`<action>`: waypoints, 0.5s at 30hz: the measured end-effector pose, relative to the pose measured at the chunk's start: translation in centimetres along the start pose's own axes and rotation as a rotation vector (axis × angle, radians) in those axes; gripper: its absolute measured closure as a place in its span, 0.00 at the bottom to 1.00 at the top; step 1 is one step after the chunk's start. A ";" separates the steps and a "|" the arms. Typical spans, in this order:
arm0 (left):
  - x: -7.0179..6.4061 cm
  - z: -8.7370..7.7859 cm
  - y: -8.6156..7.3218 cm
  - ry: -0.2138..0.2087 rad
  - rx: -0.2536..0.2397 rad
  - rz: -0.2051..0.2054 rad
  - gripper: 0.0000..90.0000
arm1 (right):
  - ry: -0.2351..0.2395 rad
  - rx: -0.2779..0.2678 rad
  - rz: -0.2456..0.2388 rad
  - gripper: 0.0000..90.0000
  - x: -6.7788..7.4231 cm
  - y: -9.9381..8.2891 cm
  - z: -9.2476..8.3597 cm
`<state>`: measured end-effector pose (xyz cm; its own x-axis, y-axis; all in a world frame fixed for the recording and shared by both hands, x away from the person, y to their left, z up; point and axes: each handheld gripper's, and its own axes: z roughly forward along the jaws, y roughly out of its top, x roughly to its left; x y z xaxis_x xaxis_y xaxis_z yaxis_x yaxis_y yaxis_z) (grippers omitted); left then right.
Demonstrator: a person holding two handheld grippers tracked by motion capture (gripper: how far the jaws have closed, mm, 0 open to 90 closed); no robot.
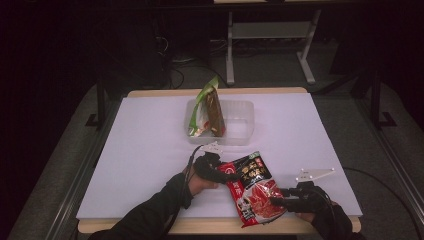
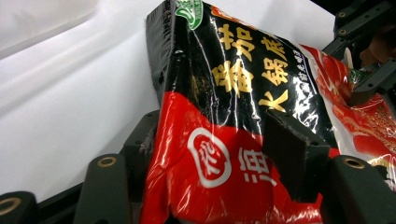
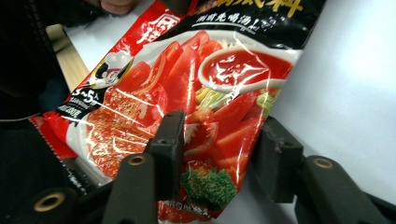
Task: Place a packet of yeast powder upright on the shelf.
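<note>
Red-and-black sauce packet [image 1: 252,187] sits at lower centre of the high view, near the table's front edge, long axis running from upper left to lower right of the frame. Both grippers are on it, one per end. Left gripper [image 1: 220,170] takes the upper-left, black end; in the left gripper view the packet [image 2: 233,140] passes between the two black jaws with pads against it, so it reads as clamped on the packet. Right gripper [image 1: 277,200] takes the lower-right, red end; in the right gripper view the packet [image 3: 196,102] lies between the jaws with the pads at its edges, pressing by the look of it, so gripping too. Packet seems lifted slightly off the white table [image 1: 150,150], tilted, though contact underneath is hard to tell.

Clear plastic tub [image 1: 240,120] stands above the packet in the frame, toward upper centre, well apart from it. Inside it a green pouch [image 1: 207,110] stands upright, leaning at the tub's left side; right half of the tub looks free. Likely next move carries the packet up-frame into that free half; left gripper is the nearer one to the tub.
</note>
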<state>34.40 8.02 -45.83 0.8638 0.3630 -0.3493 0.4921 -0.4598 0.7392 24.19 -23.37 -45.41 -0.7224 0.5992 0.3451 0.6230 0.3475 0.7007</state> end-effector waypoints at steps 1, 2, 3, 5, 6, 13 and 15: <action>0.0 0.0 0.0 -0.001 0.001 0.000 0.44 | -0.004 -0.005 0.000 0.65 0.0 0.0 0.0; 0.0 0.0 0.1 0.001 -0.004 -0.002 0.45 | -0.007 -0.009 0.004 0.67 0.0 0.0 0.0; 0.0 0.0 0.1 0.005 -0.010 -0.005 0.47 | -0.009 -0.015 0.004 0.68 -0.1 0.0 0.0; 0.0 0.0 0.1 0.020 -0.021 -0.005 0.51 | -0.014 -0.019 0.000 0.68 0.0 0.0 0.0; 0.0 -0.1 0.1 0.032 -0.030 -0.005 0.56 | -0.017 -0.023 -0.004 0.69 0.0 0.0 0.1; -0.2 -0.4 0.1 0.086 -0.091 0.007 0.76 | -0.034 -0.032 -0.019 0.71 0.2 0.1 0.1; -0.3 -0.5 0.1 0.104 -0.119 0.020 0.83 | -0.037 -0.032 -0.022 0.72 0.2 0.1 0.1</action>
<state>34.15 8.33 -45.37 0.8545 0.4395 -0.2769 0.4534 -0.3709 0.8104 24.11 -23.13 -45.31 -0.7241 0.6179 0.3064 0.5964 0.3379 0.7281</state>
